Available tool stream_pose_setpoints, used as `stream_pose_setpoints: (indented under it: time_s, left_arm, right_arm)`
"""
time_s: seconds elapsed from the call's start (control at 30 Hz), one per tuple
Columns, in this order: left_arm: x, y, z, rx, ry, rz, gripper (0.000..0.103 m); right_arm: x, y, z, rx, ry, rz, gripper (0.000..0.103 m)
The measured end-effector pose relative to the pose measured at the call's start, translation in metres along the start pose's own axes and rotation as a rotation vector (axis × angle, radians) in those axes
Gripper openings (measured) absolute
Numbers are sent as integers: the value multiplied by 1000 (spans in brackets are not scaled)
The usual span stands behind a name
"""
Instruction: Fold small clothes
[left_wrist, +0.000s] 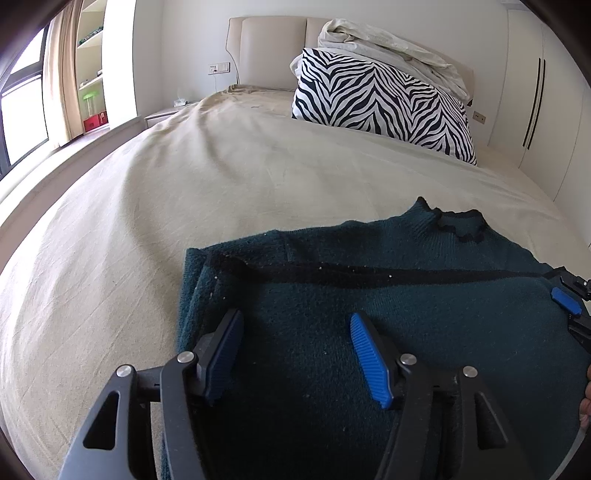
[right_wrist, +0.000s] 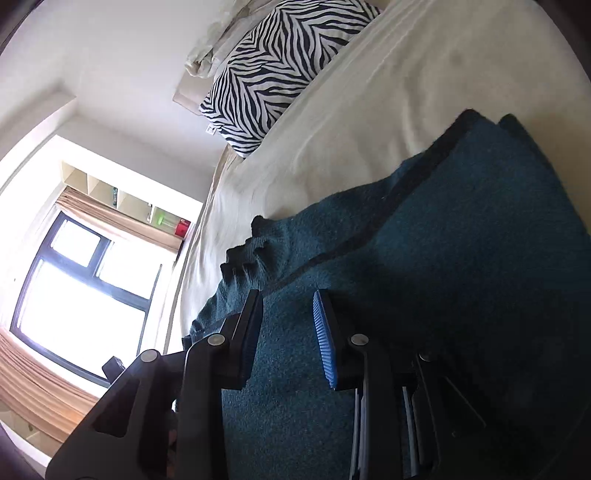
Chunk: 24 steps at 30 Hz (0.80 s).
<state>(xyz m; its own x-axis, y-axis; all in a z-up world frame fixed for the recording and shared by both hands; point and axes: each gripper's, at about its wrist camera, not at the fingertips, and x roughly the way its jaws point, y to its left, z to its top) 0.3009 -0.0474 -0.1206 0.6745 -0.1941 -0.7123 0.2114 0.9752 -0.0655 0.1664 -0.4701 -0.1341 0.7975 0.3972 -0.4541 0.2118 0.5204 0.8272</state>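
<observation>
The dark teal sweater (left_wrist: 369, 302), black-trimmed and partly folded, lay on the near bed (left_wrist: 184, 177) beneath both gaping, empty tools, the left gripper (left_wrist: 295, 354) and right gripper (right_wrist: 288, 332), whose view alone showed the window (right_wrist: 81, 280).

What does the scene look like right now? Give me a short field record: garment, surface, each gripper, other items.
garment: dark teal knit sweater with black trim, lying on the bed, collar toward the headboard, left edge looks folded over
surface: beige bed sheet
left gripper: open, over the sweater's lower part, nothing between the fingers
right gripper: open, over the sweater near the collar side, nothing gripped
other items: zebra-print pillow and crumpled pale blanket at the headboard
fold state: partly done, not a compact stack yet
</observation>
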Motion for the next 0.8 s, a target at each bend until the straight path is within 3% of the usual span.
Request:
stream_pose_setpoints:
  time_s: [0.17,0.27,0.3,0.33,0.37,0.5,0.6,0.63,0.7,0.77,0.8]
  left_arm:
    - [0,0,-2,-3,-11,-3,64]
    - [0,0,-3,-3,-16,-3,64]
    - [0,0,-3,-2,-17,-2,64]
    - [0,-1,-3,-2,-18,-1,64]
    - [0,-1,-3,-2,-19,-1,64]
    - [0,2,-4,-11,-20,-13,64]
    - [0,2,-4,-12,-21,-15,64]
    - [0,3,-4,-13,-22,-17,64]
    - [0,3,-5,-16,-24,-22,64]
    - [0,3,-5,-16,-24,-23,64]
    - [0,3,-4,-16,-24,-23,64]
  right_arm:
    - [-55,-13,8,58,-165,-233,29]
    - [-66,0,-10,88,-163,-174,34]
    - [-59,16,-21,57,-141,-140,36]
    - [-48,34,-33,25,-89,-104,47]
    - [-30,53,-46,-4,-28,-71,50]
    - [36,125,-108,-164,181,23,50]
    - [75,139,-146,-222,332,29,50]
    - [80,134,-155,-224,345,7,49]
    - [74,119,-159,-209,335,50,44]
    - [60,102,-149,-182,309,44,32]
    - [50,91,-139,-174,273,34,32]
